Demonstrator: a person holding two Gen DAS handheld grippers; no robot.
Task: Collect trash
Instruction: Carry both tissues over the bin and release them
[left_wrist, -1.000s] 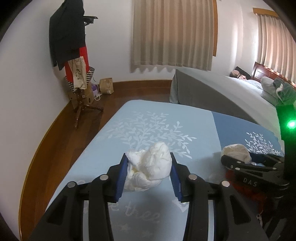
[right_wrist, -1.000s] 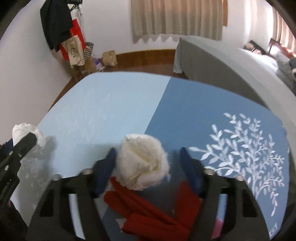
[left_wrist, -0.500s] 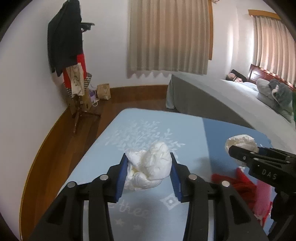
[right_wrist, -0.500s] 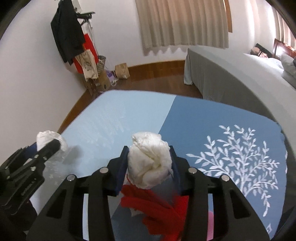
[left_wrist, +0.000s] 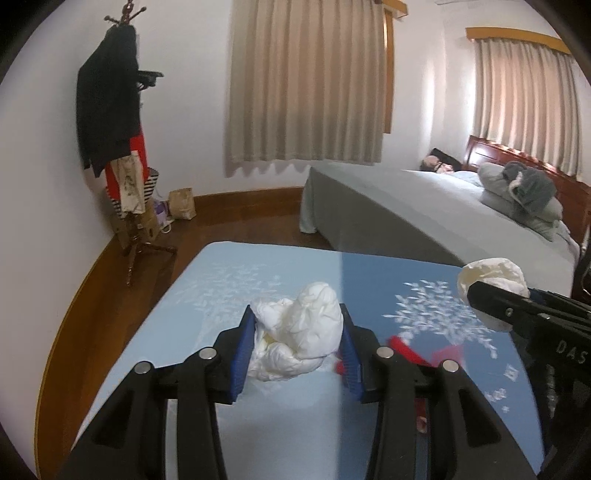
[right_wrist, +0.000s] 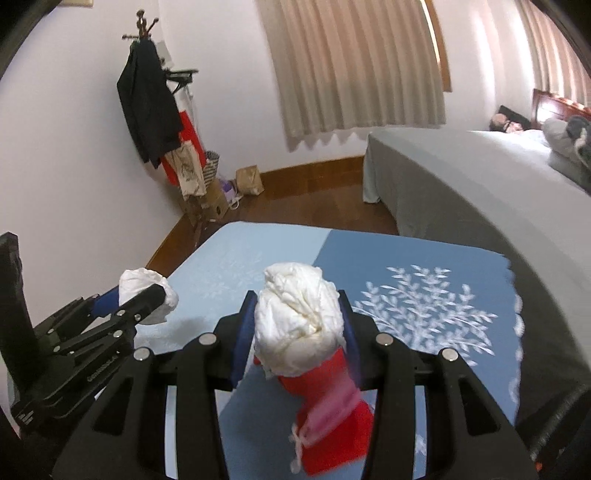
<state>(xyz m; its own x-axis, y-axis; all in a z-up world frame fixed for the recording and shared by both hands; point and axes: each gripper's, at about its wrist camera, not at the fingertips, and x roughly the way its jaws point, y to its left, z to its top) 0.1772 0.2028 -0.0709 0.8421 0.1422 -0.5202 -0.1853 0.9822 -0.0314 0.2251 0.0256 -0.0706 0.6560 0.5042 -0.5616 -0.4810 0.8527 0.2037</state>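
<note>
A crumpled white paper wad (left_wrist: 299, 332) is pinched between the blue pads of my left gripper (left_wrist: 297, 341), lifted above the blue cloth. My right gripper (right_wrist: 297, 328) is shut on a second white paper wad (right_wrist: 297, 325), also held off the surface. A red and pink cloth item (right_wrist: 328, 413) hangs right under the right gripper's wad; whether it is attached I cannot tell. Each gripper shows in the other's view: the right one (left_wrist: 491, 291) at the right edge, the left one (right_wrist: 147, 295) at the lower left, each with its wad.
The blue cloth with white tree print (right_wrist: 424, 295) covers the surface below. A large grey bed (left_wrist: 424, 218) stands at the right with pillows and a person lying at its far end. A coat stand (left_wrist: 122, 147) with clothes and bags stands by the left wall on wooden floor.
The right gripper closed onto its wad and lifted it. Both grippers rose from the cloth with their wads, so more of the room shows. The red cloth came up under the right gripper.
</note>
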